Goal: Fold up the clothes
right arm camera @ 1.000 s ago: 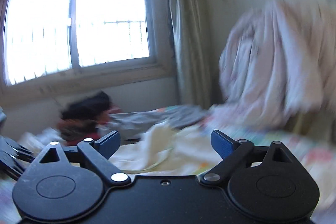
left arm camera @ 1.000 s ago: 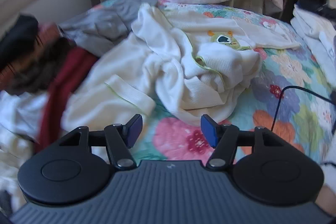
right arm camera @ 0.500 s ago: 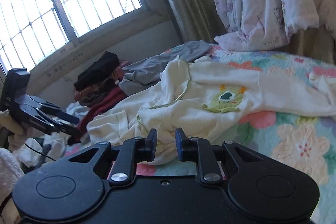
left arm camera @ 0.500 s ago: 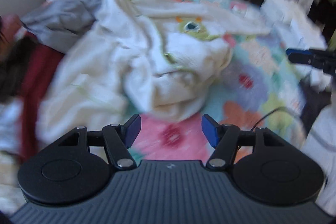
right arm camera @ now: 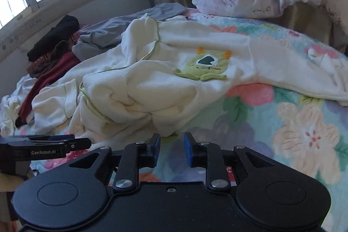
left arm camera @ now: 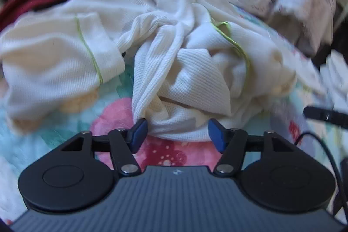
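Cream garment (left arm camera: 178,71) lay crumpled on the floral bedspread (right arm camera: 304,136), long axis running across the bed. I had the left gripper (left arm camera: 177,134) nearer, bunched hem just ahead, between its spread, slightly widening jaws, pads not pressing. Right gripper (right arm camera: 171,150) sat short of the cloth's edge, jaws opening, nothing between them.
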The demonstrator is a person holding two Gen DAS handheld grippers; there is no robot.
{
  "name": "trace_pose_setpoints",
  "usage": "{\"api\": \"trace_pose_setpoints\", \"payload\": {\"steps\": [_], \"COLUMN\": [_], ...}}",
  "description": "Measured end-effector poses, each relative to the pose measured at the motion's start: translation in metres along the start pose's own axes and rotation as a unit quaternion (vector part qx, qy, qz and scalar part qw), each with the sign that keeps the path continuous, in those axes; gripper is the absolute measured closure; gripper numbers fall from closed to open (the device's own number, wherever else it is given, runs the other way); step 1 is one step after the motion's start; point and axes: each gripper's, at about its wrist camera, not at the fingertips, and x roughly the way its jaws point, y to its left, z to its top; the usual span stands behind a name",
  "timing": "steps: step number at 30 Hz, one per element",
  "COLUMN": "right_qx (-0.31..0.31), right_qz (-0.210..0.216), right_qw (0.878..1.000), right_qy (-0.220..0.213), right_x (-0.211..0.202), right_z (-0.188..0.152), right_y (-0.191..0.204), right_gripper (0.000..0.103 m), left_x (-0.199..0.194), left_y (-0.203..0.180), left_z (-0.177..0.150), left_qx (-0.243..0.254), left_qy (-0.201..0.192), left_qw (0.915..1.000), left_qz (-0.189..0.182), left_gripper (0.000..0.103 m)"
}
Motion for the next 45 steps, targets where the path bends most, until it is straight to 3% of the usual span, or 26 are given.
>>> {"api": "trace_pose_setpoints", "payload": {"steps": [2, 5, 7, 9, 13, 14, 15, 16, 17, 18, 19, 21, 26, 30, 34, 36, 42, 43, 45], "right_qx": [0.024, 0.043, 0.064, 0.083, 0.099, 0.106, 0.112, 0.116, 0.111, 0.094, 0.074, 0.026, 0.051, 0.087, 0.084, 0.106, 0.116, 0.128, 0.158], "right_qz": [0.025, 0.042, 0.056, 0.069, 0.039, 0.043, 0.048, 0.056, 0.064, 0.072, 0.075, 0.053, -0.019, -0.097, -0.168, -0.168, -0.075, -0.056, -0.025], "right_qw": [0.999, 0.998, 0.996, 0.994, 0.994, 0.993, 0.992, 0.992, 0.991, 0.993, 0.994, 0.995, 0.983, 0.974, 0.961, 0.961, 0.986, 0.987, 0.986], "right_qy": [-0.011, -0.026, -0.034, -0.034, -0.007, -0.007, -0.007, -0.014, -0.023, -0.030, -0.039, -0.075, -0.174, -0.184, -0.201, -0.190, -0.094, -0.077, -0.042], "right_x": [0.005, 0.013, 0.022, 0.037, 0.069, 0.073, 0.076, 0.078, 0.079, 0.080, 0.079, 0.064, -0.002, -0.026, -0.042, -0.041, -0.018, -0.016, -0.010], "right_z": [-0.002, 0.002, 0.004, 0.006, 0.008, 0.007, 0.007, 0.006, 0.006, 0.007, 0.009, 0.014, 0.024, 0.027, 0.034, 0.036, 0.021, 0.018, 0.010], "right_y": [-0.008, -0.016, -0.021, -0.025, -0.031, -0.034, -0.037, -0.039, -0.039, -0.037, -0.033, -0.023, -0.047, -0.075, -0.091, -0.106, -0.102, -0.100, -0.098], "right_gripper": [0.052, 0.050, 0.044, 0.040, 0.039, 0.039, 0.039, 0.039, 0.049, 0.066, 0.089, 0.090, 0.093, 0.093, 0.097, 0.097, 0.086, 0.080, 0.059], "left_x": [0.008, 0.019, 0.027, 0.033, 0.042, 0.042, 0.041, 0.039, 0.038, 0.037, 0.036, 0.029, -0.002, -0.014, -0.013, -0.007, 0.005, 0.008, 0.014], "left_y": [0.002, -0.002, -0.003, -0.007, -0.023, -0.024, -0.024, -0.022, -0.019, -0.016, -0.013, -0.008, 0.002, 0.012, 0.019, 0.020, 0.022, 0.023, 0.017], "left_z": [0.003, 0.009, 0.010, 0.009, 0.008, 0.008, 0.009, 0.010, 0.012, 0.015, 0.018, 0.022, 0.032, 0.036, 0.031, 0.030, 0.021, 0.019, 0.016], "left_qx": [-0.027, -0.026, -0.030, -0.026, 0.041, 0.055, 0.060, 0.063, 0.067, 0.065, 0.063, 0.057, 0.044, 0.017, 0.007, 0.001, 0.003, 0.005, 0.039], "left_qy": [0.002, 0.000, -0.002, -0.007, -0.002, -0.001, -0.006, -0.011, -0.015, -0.018, -0.021, -0.030, -0.067, -0.078, -0.055, -0.033, 0.019, 0.024, 0.029], "left_qw": [0.9996, 0.9997, 0.9995, 0.9996, 0.9991, 0.9984, 0.9981, 0.9978, 0.9975, 0.9976, 0.9978, 0.9979, 0.9968, 0.9968, 0.9984, 0.9991, 0.9998, 0.9997, 0.9988], "left_qz": [-0.008, -0.003, -0.009, -0.013, 0.008, 0.010, 0.013, 0.016, 0.018, 0.014, 0.011, 0.006, 0.002, 0.000, -0.013, -0.026, -0.005, -0.003, 0.008], "left_gripper": [0.033, 0.027, 0.009, 0.000, 0.000, 0.002, 0.013, 0.033, 0.043, 0.056, 0.062, 0.071, 0.074, 0.074, 0.072, 0.066, 0.042, 0.041, 0.040]}}
